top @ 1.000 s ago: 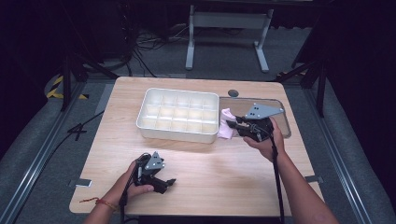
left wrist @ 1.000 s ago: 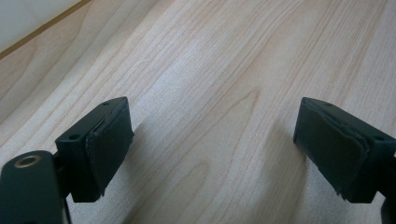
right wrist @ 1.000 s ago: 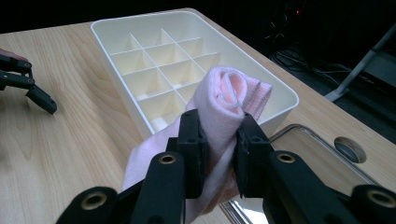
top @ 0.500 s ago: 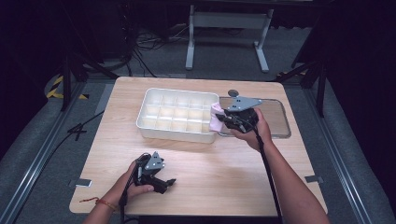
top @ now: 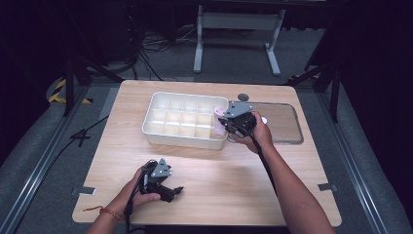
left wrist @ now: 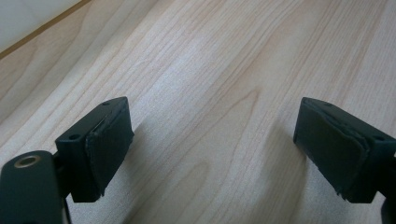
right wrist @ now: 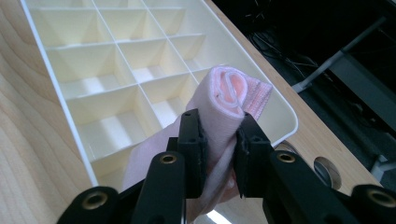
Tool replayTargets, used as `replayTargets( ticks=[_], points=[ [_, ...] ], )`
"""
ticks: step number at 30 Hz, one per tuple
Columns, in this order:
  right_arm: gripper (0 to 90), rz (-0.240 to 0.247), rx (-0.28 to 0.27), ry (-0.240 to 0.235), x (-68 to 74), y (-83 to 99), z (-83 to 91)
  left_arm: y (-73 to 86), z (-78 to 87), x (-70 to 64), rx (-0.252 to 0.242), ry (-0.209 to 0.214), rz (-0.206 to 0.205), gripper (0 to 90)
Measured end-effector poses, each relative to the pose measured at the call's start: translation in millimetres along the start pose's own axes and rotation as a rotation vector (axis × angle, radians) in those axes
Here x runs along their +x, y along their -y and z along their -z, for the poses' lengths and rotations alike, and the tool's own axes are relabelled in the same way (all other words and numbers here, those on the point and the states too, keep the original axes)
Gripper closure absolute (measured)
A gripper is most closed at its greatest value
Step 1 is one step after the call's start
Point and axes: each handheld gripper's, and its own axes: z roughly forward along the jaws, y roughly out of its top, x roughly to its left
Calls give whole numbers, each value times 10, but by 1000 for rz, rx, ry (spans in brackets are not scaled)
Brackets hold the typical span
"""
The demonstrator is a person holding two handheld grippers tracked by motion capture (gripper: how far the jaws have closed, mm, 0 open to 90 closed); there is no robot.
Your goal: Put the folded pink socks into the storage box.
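Your right tongs (right wrist: pixel 219 149) are pinching a rolled pink cloth (right wrist: pixel 229 105) around its middle, the roll's spiral end pointing away from the camera, so the roll stays tight instead of unwinding. In the high view the cloth (top: pixel 219 120) hangs just right of centre of the frame, over the right end of the white divided tray (top: pixel 160 135), and your right tongs (top: pixel 225 121) come at it from the right. That suits lowering the roll into one of the end compartments, judging by how it sits above them in the right gripper view; every compartment in sight looks empty. Keeping the roll upright-ish and narrow matters, since the cells look only a little wider than the roll. Your left tongs (left wrist: pixel 212 149) are spread wide with nothing between them, low over bare bench (left wrist: pixel 210 70); in the high view they (top: pixel 176 191) rest at the lower left of the frame, well apart from the tray, out of the way.
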Motion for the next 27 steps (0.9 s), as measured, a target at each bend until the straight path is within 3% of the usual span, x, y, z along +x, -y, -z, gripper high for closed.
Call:
replayTargets(
  ticks=[4, 7, 11, 14, 18, 24, 27],
  points=[
    [753, 27, 9, -4, 5, 8, -72, 0, 0, 0, 0, 0, 0, 119],
    [752, 19, 20, -52, 2, 19, -122, 0, 0, 0, 0, 0, 0, 119],
    [751, 49, 74, -111, 54, 11, -185, 0, -1, -2, -2, 0, 3, 119],
    [750, 36, 118, -160, 39, 2, -228, 0, -1, -2, -2, 1, 3, 119],
    [748, 31, 152, -188, 16, -12, -274, 0, -1, -2, -2, 0, 3, 119],
    [748, 88, 226, -246, 56, -11, -403, 0, -2, -2, -2, 0, 2, 118],
    [747, 108, 236, -272, 48, -23, -412, -1, -5, -6, -4, 0, 8, 118]
  ],
)
